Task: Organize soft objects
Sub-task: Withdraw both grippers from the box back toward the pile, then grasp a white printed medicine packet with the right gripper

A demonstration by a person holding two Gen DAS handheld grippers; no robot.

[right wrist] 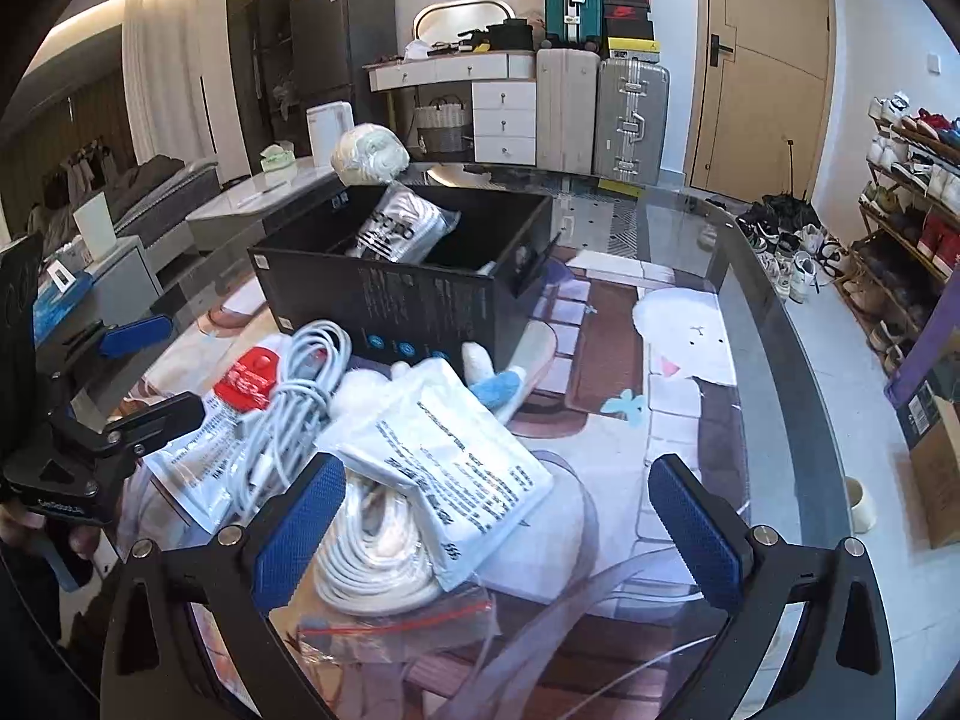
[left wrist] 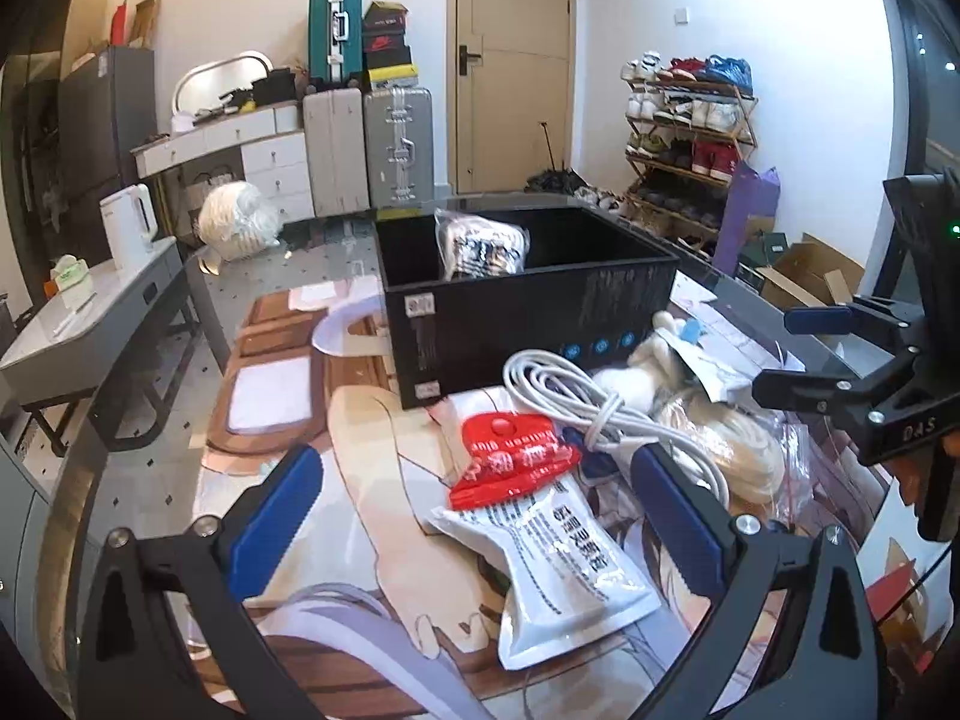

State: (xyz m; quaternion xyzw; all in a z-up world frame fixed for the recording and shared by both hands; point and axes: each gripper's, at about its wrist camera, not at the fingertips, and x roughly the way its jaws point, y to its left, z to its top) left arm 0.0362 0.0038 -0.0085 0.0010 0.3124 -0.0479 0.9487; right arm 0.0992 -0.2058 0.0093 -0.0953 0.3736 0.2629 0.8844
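Note:
A black open box [left wrist: 540, 324] [right wrist: 384, 294] stands on the table and holds a clear bag of striped fabric [left wrist: 486, 246] [right wrist: 399, 225]. In front of it lies a pile: a white pouch with a red top [left wrist: 540, 528] [right wrist: 240, 390], a coiled white cable [left wrist: 576, 402] [right wrist: 288, 420], a white printed packet [right wrist: 456, 462], a white and blue plush [right wrist: 480, 378], and a bagged cream cord coil [right wrist: 372, 558] [left wrist: 732, 456]. My left gripper [left wrist: 480, 516] is open around the red-topped pouch. My right gripper [right wrist: 498, 534] is open just over the printed packet.
The glass table [right wrist: 750, 312] covers a cartoon mat. A white wrapped bundle [left wrist: 237, 219] lies at its far edge. A side table with a kettle [left wrist: 129, 225] stands left. Suitcases [left wrist: 396, 144], a door and a shoe rack [left wrist: 690, 138] line the room behind.

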